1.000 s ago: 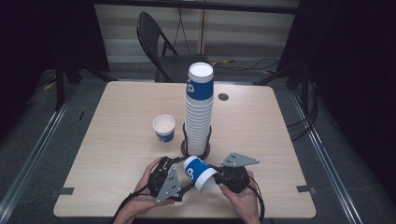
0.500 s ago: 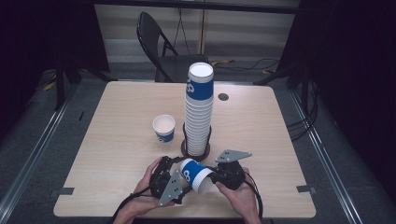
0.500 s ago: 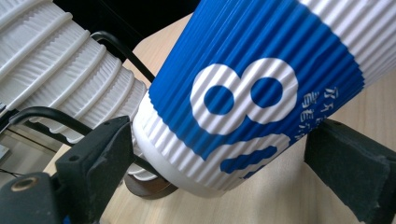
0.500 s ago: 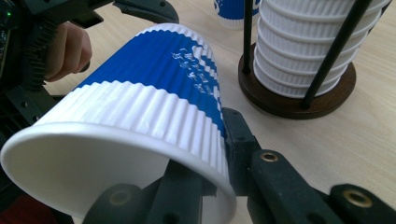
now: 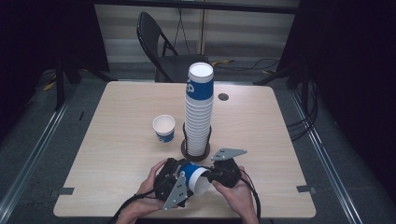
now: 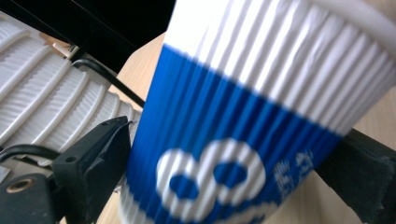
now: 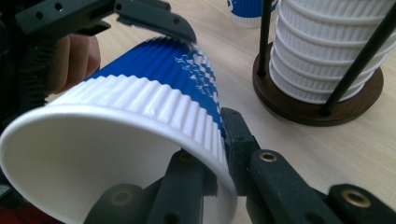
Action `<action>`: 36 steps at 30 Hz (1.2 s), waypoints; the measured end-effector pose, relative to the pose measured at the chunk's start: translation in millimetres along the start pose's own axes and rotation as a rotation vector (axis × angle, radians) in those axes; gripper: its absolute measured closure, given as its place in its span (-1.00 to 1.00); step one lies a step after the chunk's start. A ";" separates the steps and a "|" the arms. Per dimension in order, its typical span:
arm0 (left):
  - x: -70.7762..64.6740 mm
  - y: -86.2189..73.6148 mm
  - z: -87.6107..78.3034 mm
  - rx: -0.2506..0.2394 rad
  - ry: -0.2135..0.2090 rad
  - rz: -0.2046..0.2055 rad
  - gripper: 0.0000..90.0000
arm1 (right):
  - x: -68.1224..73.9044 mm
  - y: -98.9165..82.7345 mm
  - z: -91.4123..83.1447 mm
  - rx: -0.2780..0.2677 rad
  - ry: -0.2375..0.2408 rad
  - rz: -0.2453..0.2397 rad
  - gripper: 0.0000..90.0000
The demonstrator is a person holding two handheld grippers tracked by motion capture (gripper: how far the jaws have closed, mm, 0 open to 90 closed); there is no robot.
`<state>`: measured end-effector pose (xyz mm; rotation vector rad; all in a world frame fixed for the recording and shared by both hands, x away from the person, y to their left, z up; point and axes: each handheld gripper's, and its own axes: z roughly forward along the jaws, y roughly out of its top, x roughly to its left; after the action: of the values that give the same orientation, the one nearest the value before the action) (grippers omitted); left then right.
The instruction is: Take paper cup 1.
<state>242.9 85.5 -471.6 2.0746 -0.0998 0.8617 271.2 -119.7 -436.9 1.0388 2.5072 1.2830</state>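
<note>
Currently both tools meet at the near edge of the tabletop (image 5: 116, 121), with a blue-and-white ribbed paper cup (image 5: 192, 177) lying on its side in the air between them, open mouth towards the right tool. Right tool (image 5: 215, 176) is pressed together on the cup's rim: in the right gripper view one jaw sits inside the mouth and the other outside on the ribbed wall, pinching the cup (image 7: 140, 116) there. Left tool (image 5: 173, 183) has just been opening; its jaws now stand spread either side of the cup's blue base end. In the left gripper view the cup (image 6: 243, 116) sits between the two black jaws; whether the pads touch it I cannot tell. A hand (image 5: 240, 198) wraps the right tool, another hand (image 5: 147, 189) the left. Just behind the tools a tall stack of cups (image 5: 198, 112) stands upright in a wire holder (image 5: 184, 148) with a round dark base. A single cup (image 5: 164, 128) stands upright, mouth up, beside the stack on its left, apart from it.
</note>
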 end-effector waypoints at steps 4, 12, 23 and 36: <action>-1.7 4.3 0.6 -0.040 -0.027 -0.013 -0.70 | -0.9 2.0 1.3 0.008 -0.007 0.003 0.94; -3.3 10.1 2.3 -0.058 -0.028 -0.014 -0.66 | 1.1 3.3 5.5 0.008 -0.001 0.020 0.95; -1.4 13.3 3.3 -0.052 -0.023 -0.022 -0.65 | 1.1 4.2 11.3 0.011 0.014 0.047 0.94; 6.1 7.8 4.2 -0.095 -0.042 -0.116 -0.61 | -1.8 0.4 12.6 -0.025 0.009 0.107 0.83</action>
<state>246.9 79.0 -464.2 1.9894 -0.0417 0.7295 277.9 -112.3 -444.8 1.1783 2.4659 1.3461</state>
